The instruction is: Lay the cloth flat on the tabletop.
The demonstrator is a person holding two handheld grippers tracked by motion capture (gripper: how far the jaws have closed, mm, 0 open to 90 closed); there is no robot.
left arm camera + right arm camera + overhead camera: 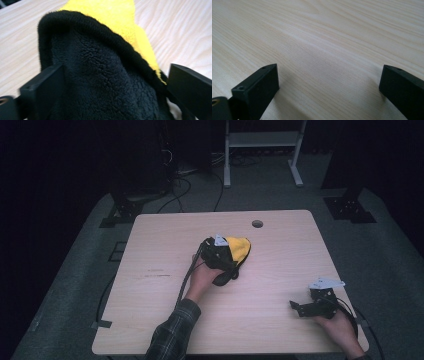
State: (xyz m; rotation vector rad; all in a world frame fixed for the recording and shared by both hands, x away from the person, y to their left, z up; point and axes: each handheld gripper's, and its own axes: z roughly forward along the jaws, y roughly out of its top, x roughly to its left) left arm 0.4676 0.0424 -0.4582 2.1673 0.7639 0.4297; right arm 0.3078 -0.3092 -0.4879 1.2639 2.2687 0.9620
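The table [165, 235] is bare wood over most of its top, so a gripper could pass freely along the far edge, down the whole left side and across the near middle. One obstacle sits slightly left of centre: a black and yellow fleece piece [239, 249], with the left gripper [220, 254] upon it. In the left gripper view the fleece [100, 82] bulks up between the wide-set jaws, leaving no free gap there. The right gripper [312, 307] rests at the near right corner, well apart from the fleece; its jaws stand apart over plain wood [324, 50]. A small round hole [257, 224] lies near the far edge.
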